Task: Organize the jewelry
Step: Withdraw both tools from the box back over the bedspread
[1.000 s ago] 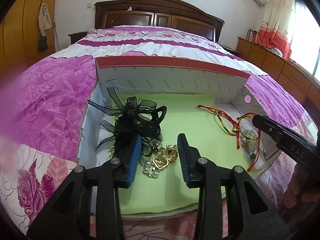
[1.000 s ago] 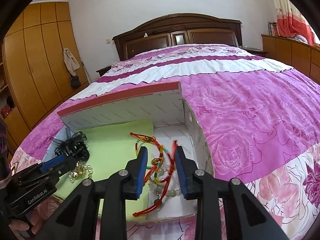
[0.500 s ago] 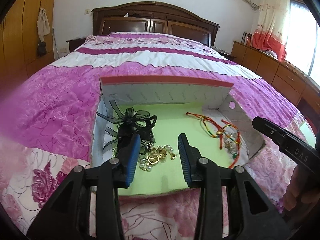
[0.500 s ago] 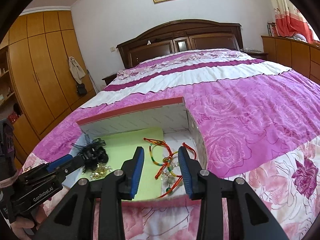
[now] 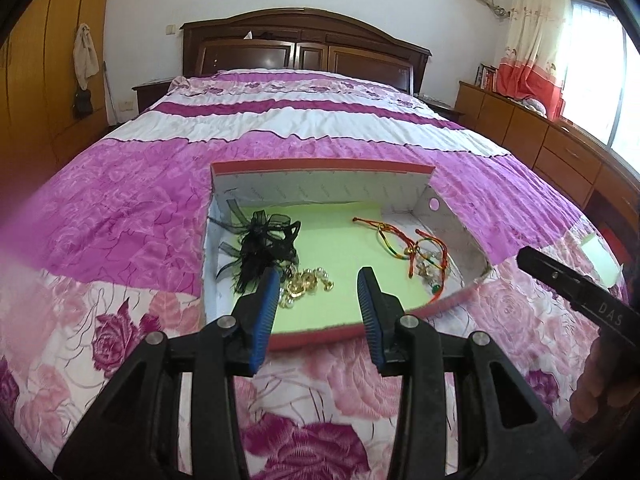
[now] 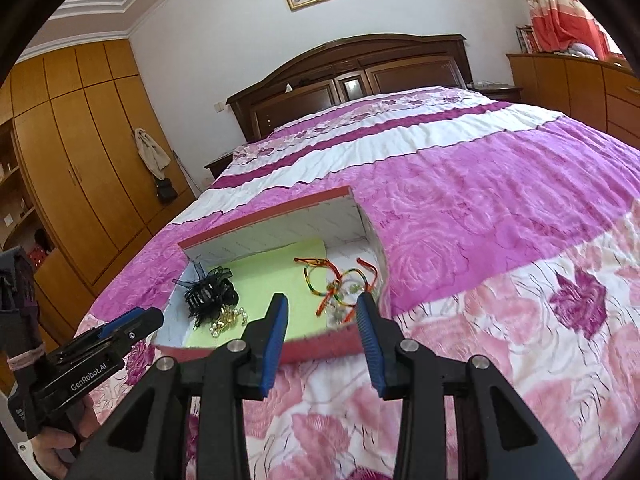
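Jewelry lies in three small groups inside a shallow cardboard box (image 5: pixel 320 184) set on the bed (image 5: pixel 120 208), over a green paper liner (image 5: pixel 336 248). Just past the tip of the left gripper's (image 5: pixel 319 280) left finger sits a black ribbon hair clip (image 5: pixel 264 240), and touching its near edge a cluster of gold and pearl pieces (image 5: pixel 306 282). Ahead and to the right of those fingers, well apart from the clip, the red and multicoloured cord bracelets (image 5: pixel 404 242) lie tangled with some pale beads.

Both pairs of fingers stand wide apart and hold nothing. The left gripper hangs over the near rim of the box, the gold cluster just inside its left finger. The right gripper (image 6: pixel 322 316) hangs over the same rim, with the cord bracelets (image 6: pixel 340 280) just beyond and between its fingertips.

The step in hand looks like choosing a first piece to pick up. To do it well, I would bring the left fingers down squarely over the gold cluster and close on its thickest part, so the loose pearls do not slip out. The clip's ribbon overlaps it and may drag along. The cords look tangled, so lifting one slowly with the right should show whether the beads come too.
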A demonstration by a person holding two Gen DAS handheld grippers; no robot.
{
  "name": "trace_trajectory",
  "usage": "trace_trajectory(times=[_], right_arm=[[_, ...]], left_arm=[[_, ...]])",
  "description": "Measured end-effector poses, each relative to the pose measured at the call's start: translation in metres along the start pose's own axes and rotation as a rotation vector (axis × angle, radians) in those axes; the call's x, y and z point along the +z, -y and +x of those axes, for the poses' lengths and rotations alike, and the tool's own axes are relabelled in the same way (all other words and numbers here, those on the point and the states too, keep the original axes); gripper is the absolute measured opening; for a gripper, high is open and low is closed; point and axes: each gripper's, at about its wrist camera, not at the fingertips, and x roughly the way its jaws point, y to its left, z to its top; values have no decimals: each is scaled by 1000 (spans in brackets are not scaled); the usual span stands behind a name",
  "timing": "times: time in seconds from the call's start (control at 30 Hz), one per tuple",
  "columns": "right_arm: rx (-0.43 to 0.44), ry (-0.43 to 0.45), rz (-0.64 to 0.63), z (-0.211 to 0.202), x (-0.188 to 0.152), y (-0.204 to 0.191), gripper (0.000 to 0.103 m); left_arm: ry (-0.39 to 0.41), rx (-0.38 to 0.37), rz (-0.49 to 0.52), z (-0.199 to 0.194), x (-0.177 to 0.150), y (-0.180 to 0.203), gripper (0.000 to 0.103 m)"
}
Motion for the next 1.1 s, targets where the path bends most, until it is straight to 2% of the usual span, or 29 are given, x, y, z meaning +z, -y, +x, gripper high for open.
trace_trajectory(times=[0.2, 0.5, 1.1], right_arm=[[-11, -7, 17, -24, -8, 3, 39], [-14, -53, 9, -49, -29, 1, 39], [-19, -159, 34, -62, -76, 0, 41]], left_arm=[[-21, 21, 14, -15, -9, 0, 32], [-85, -10, 42, -32, -28, 6, 33], [-243, -36, 104, -39, -76, 14, 33]])
